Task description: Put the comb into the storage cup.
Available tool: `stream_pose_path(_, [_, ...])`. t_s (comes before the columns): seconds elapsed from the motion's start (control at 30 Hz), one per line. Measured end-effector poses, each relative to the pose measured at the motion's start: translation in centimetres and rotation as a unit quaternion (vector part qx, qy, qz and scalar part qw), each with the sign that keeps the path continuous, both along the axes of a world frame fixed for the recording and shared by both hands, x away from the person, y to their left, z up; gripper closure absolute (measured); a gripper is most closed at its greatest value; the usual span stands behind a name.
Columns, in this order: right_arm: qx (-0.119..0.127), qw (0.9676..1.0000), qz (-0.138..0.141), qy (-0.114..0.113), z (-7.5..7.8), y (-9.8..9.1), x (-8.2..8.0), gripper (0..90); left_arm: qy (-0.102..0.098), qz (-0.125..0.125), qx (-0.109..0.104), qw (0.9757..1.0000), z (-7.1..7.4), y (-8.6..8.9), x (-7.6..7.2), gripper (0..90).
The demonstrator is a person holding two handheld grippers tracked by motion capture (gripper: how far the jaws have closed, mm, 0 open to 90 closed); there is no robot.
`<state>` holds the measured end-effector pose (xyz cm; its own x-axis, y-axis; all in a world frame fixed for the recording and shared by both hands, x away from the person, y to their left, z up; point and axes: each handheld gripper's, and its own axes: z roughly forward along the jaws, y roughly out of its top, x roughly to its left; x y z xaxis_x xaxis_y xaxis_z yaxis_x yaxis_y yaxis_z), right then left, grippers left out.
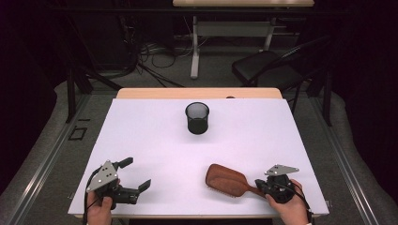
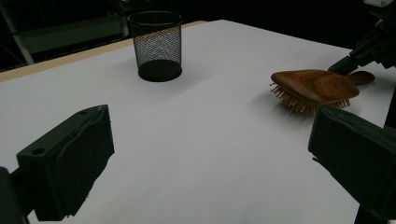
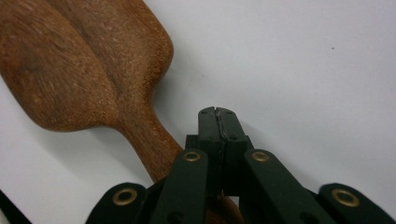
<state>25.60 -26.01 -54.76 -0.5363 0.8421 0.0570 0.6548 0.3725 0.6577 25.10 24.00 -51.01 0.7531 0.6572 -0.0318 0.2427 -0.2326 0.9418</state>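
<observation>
Hairbrush (image 1: 227, 180): bristles down on the table (image 1: 263, 136), nearer the person than the cup.
Cup (image 1: 197, 118): black mesh, upright, nothing visible inside.
Right gripper (image 3: 217, 112): jaws pressed together, over the brush handle, grasping nothing.
Left gripper (image 1: 134, 173): jaws spread wide, released.

The hairbrush (image 3: 79, 65) has a smooth, grained reddish-brown wooden back, the cup (image 1: 197, 118) is black wire mesh, the table (image 1: 263, 140) carries a matt white sheet over a pale wood edge.
</observation>
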Motion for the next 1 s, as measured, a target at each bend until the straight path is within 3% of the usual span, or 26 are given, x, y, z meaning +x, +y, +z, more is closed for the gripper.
stream_pose_path(1.0, [0.005, 0.9997, 0.019, 0.011, -0.3, 0.9, -2.0, 89.7, 0.0, -0.002, -0.001, 1.0, 0.0, -0.1, 0.0, 0.3])
